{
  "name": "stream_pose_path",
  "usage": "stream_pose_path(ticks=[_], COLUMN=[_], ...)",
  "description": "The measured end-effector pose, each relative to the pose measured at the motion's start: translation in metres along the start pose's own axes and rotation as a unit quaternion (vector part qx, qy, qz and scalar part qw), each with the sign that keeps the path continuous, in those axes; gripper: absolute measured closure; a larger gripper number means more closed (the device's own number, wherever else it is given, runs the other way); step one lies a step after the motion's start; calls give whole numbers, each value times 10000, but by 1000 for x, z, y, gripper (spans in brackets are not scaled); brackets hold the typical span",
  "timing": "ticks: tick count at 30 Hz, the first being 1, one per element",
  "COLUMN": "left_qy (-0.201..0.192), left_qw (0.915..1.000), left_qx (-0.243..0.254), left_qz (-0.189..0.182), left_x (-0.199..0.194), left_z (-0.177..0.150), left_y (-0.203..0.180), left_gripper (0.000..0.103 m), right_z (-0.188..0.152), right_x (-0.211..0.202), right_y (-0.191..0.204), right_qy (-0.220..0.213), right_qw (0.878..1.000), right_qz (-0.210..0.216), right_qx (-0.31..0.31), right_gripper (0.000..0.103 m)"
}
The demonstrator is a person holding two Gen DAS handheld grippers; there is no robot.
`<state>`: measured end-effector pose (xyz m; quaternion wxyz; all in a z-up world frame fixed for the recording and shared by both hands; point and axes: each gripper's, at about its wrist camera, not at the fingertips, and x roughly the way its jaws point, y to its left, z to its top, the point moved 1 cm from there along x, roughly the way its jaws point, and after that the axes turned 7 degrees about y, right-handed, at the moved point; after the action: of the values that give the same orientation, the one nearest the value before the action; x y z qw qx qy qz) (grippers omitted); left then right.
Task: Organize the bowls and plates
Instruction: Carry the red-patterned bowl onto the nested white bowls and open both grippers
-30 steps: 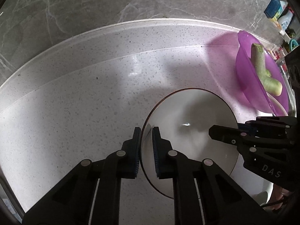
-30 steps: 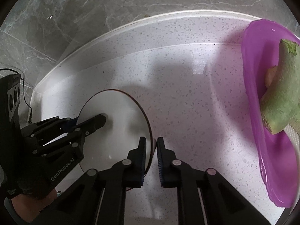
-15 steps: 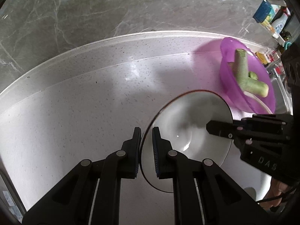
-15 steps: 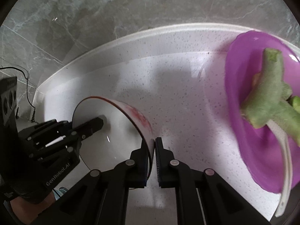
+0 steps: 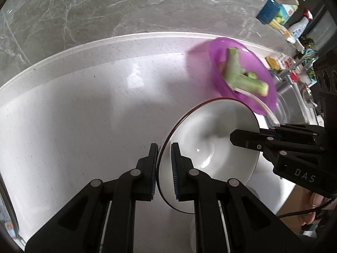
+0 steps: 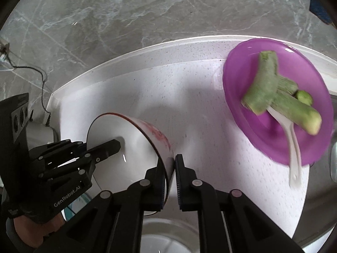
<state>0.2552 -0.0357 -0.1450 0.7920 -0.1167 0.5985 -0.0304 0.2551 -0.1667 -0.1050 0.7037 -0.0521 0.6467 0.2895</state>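
Both grippers are on the white bowl [image 5: 210,139], which is tilted well off level above the pale speckled counter [image 5: 84,116]: the left gripper [image 5: 164,168] has its two pads pinched on the near-left rim, one pad inside and one outside, and the right gripper [image 6: 174,175] is clamped the same way on the opposite rim, its outer pad against the red-patterned outside wall. In the left wrist view the right gripper's finger reaches into the bowl from the right. Just beyond the bowl's far rim sits the purple plate [image 6: 252,73], loaded with green vegetable pieces [image 6: 280,99] and a white spoon [image 6: 292,147] whose handle hangs out over the plate's near edge. Plate and bowl look close in the left view, though contact cannot be told. Left of the bowl the counter runs bare to its raised back edge and the grey marble wall [image 6: 147,21]. Bottles and clutter [image 5: 282,14] crowd the far right beside a steel sink [image 5: 294,97]. Below the right gripper, another white round dish [image 6: 164,238] shows partly.
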Motion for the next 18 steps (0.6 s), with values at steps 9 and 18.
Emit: stream_pose_path(ticks=[9, 18], left_qy=[30, 429], left_qw=[9997, 9980], left_qx=[67, 104], left_qz=[-248, -444], left_x=[-35, -26], left_z=[-63, -133], left_y=[-40, -77], left_gripper=[93, 92], right_z=[-50, -112], right_x=[-39, -44], right_y=[3, -11], right_qy=[30, 365], right_qw=[9998, 9992], right_qz=[34, 85], right_qx=[-213, -171], right_gripper=[89, 88])
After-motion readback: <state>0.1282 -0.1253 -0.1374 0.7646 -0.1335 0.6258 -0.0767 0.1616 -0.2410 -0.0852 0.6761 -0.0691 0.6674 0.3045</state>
